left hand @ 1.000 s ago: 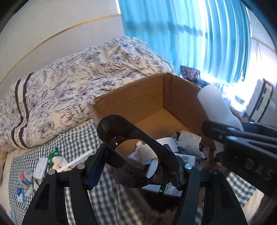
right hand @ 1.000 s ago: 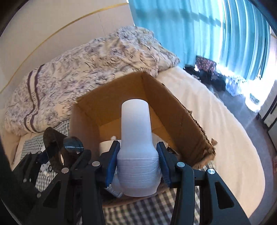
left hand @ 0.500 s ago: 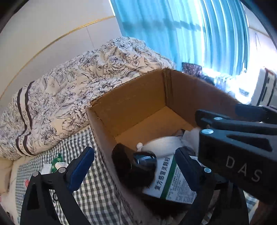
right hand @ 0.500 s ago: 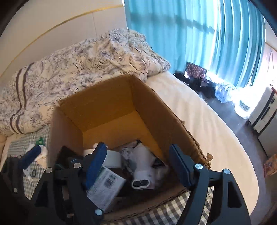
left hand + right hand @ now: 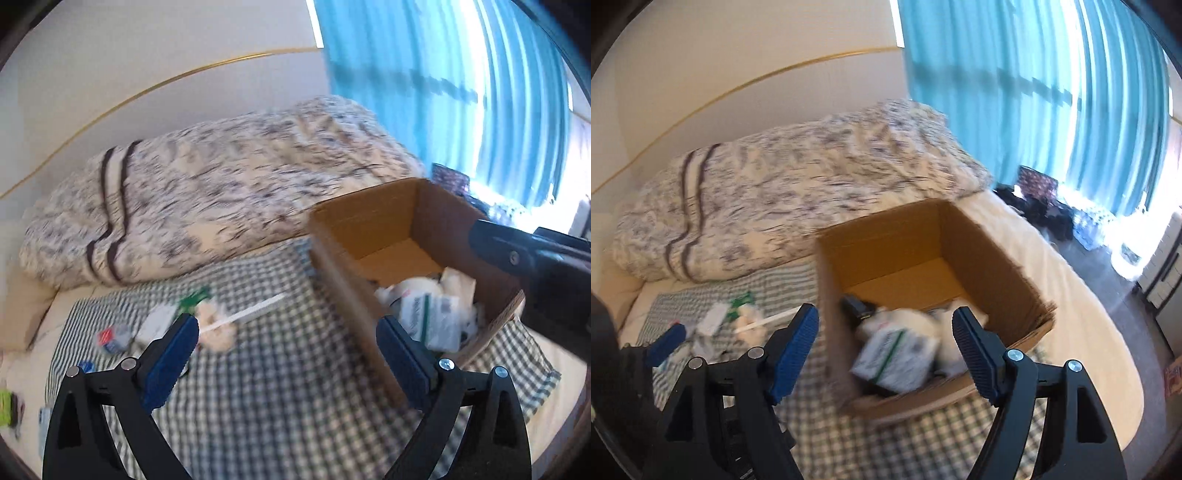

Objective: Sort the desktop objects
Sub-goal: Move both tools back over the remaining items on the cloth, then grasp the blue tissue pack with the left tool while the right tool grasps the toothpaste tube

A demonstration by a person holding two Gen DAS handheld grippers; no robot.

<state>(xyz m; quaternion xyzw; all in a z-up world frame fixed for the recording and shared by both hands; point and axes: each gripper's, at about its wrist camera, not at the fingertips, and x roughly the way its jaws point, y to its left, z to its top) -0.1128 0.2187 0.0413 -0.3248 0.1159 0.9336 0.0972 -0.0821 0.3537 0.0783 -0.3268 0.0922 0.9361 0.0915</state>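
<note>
Both grippers have pulled back from the box (image 5: pixel 923 258) since a moment ago, and both views are blurred. Left gripper (image 5: pixel 288 354) has its jaws spread wide with nothing between them, over the checked cloth (image 5: pixel 277 387). Right gripper (image 5: pixel 886 343) is likewise wide and empty, its right finger (image 5: pixel 975 354) in front of the box's near wall. Inside the box, toward 5 o'clock in the left view, lie a green-striped carton (image 5: pixel 432 321), white items (image 5: pixel 454 284) and, in the right view, a dark object (image 5: pixel 857 306). On the cloth at 9 o'clock from the box lie a white stick (image 5: pixel 243 314), a green packet (image 5: pixel 194 297), a white card (image 5: pixel 155 323) and a small red-and-blue thing (image 5: pixel 112 338), too blurred to tell more. Beyond lies a patterned duvet (image 5: pixel 221 206).
</note>
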